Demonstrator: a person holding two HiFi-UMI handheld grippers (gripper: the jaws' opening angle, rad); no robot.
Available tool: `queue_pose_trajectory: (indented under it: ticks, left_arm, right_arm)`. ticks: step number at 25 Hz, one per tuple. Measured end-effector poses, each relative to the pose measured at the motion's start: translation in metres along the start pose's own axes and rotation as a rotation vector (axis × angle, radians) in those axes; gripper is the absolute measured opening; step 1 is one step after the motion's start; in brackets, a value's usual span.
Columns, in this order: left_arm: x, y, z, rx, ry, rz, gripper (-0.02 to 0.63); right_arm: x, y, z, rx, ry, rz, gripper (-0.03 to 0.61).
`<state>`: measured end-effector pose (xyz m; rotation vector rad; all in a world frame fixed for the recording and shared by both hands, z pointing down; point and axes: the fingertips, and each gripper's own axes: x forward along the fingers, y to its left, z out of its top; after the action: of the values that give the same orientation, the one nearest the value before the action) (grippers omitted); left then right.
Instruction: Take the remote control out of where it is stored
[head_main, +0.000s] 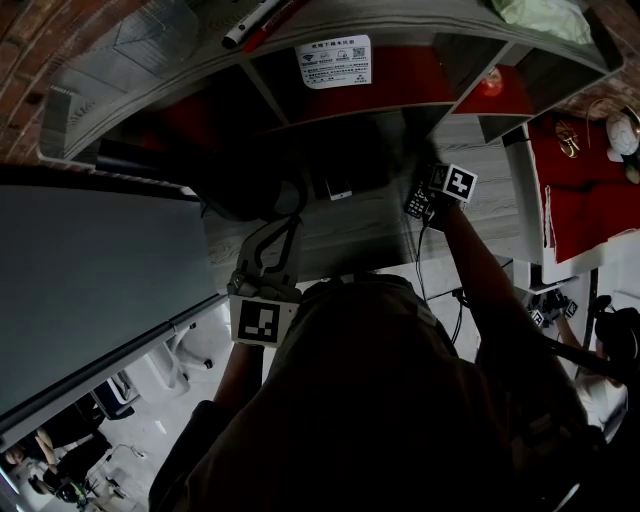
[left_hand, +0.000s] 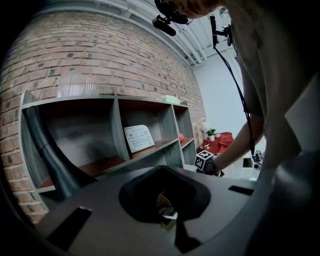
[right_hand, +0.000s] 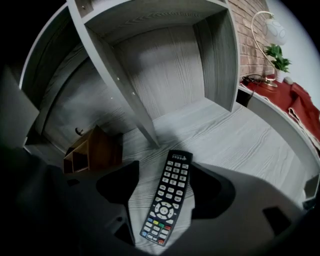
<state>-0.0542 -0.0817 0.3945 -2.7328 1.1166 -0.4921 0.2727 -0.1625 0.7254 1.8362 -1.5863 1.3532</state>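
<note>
A black remote control (right_hand: 167, 197) with coloured buttons lies face up on the grey wood-grain desk (right_hand: 240, 135), in front of an empty shelf compartment (right_hand: 165, 60). My right gripper (right_hand: 165, 170) is open and tilted down over it. The remote's right edge is against the right jaw, and a strip of desk shows between the remote and the left jaw. From the head view the remote (head_main: 416, 205) sits at the tip of the right gripper (head_main: 428, 198). My left gripper (head_main: 285, 222) hangs back from the shelf, its fingers meeting at the tips with nothing held; it (left_hand: 167, 210) faces the shelf compartments.
A grey shelf unit (head_main: 330, 100) stands against a brick wall, with a printed card (head_main: 334, 62) in one compartment. A small wooden box (right_hand: 92, 150) stands on the desk left of the remote. At the right are a red-covered table (head_main: 590, 190), a lamp (right_hand: 272, 30) and a plant (right_hand: 277, 55).
</note>
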Motion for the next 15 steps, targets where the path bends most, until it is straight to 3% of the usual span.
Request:
queue_pose_trajectory:
  ticks: [15]
  left_arm:
    - [0.012, 0.007, 0.006, 0.001, -0.038, -0.007, 0.011]
  right_arm:
    - [-0.081, 0.085, 0.051, -0.391, -0.276, 0.220, 0.301]
